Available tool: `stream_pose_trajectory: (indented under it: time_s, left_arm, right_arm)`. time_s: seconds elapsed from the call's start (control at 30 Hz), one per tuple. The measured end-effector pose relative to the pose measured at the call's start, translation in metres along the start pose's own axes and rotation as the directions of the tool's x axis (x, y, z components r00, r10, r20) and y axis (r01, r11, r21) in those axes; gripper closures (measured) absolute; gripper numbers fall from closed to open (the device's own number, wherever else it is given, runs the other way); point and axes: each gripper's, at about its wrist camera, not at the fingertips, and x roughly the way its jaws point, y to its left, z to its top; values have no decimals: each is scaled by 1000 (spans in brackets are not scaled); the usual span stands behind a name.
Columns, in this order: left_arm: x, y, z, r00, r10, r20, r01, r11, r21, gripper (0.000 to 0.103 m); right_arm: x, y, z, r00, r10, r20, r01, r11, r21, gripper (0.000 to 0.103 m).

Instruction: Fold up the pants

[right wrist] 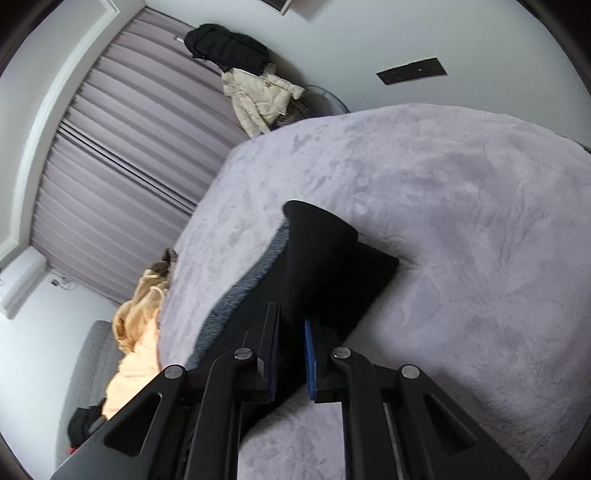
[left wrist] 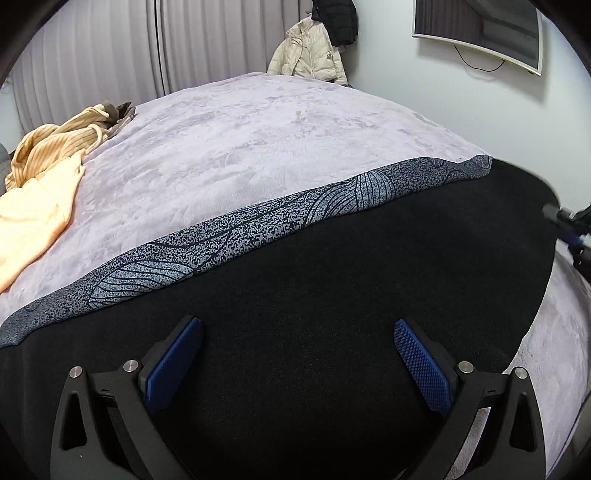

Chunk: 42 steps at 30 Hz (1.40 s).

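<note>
Black pants [left wrist: 332, 277] with a grey speckled leaf-print side band [left wrist: 229, 236] lie spread across a lavender plush bed cover [left wrist: 258, 140]. My left gripper [left wrist: 298, 325] hovers just above the black cloth, open, with its blue pads [left wrist: 173, 362] wide apart and nothing between them. In the right wrist view the pants [right wrist: 332, 251] narrow toward one end, which is lifted and creased over the bed cover [right wrist: 461, 221]. My right gripper [right wrist: 291, 314] is shut on that black cloth, which is pinched between its fingers.
A heap of orange and peach clothes [left wrist: 40, 177] sits at the bed's left edge [right wrist: 136, 350]. A cream jacket [left wrist: 306, 55] and a dark coat hang beyond the far side, by grey curtains [left wrist: 110, 55]. A screen [left wrist: 480, 29] is on the wall.
</note>
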Motion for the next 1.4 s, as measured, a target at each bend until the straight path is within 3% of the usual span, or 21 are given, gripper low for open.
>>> stream_pose_trajectory:
  time_s: [0.03, 0.17, 0.47, 0.6, 0.83, 0.97, 1.13, 1.27, 1.4]
  left_arm:
    - [1, -1, 1, 1000, 0, -2, 0, 1000, 1, 0]
    - [2, -2, 3, 1000, 14, -10, -14, 1000, 13, 0]
    - [-1, -10, 13, 994, 81, -73, -77, 996, 56, 0]
    - [-6, -24, 30, 996, 55, -69, -48, 994, 96, 0]
    - [14, -35, 73, 996, -1, -93, 2, 1000, 13, 0]
    - [51, -29, 89, 986, 91, -143, -94, 995, -17, 0]
    - [72, -1, 92, 976, -31, -215, -5, 986, -166, 0]
    - [56, -7, 89, 978, -3, -211, -26, 991, -133, 0]
    - [40, -19, 86, 979, -49, -196, 27, 993, -111, 0]
  right_arm:
    - [5, -7, -1, 1000, -19, -24, 19, 1000, 25, 90]
    - [-1, -30, -6, 996, 87, -22, -83, 986, 148, 89]
    - [-10, -35, -15, 995, 91, -43, -85, 989, 120, 84]
    - [-6, -34, -13, 995, 81, -50, -75, 992, 101, 84]
    - [-5, -31, -15, 997, 60, -51, -57, 996, 68, 84]
    - [-5, -28, -17, 997, 54, -50, -51, 997, 57, 84]
    - [-4, -25, -20, 998, 48, -50, -46, 998, 40, 84]
    - [-4, -25, -22, 998, 49, -46, -47, 998, 38, 84]
    - [-4, -25, -23, 998, 51, -42, -49, 998, 39, 84]
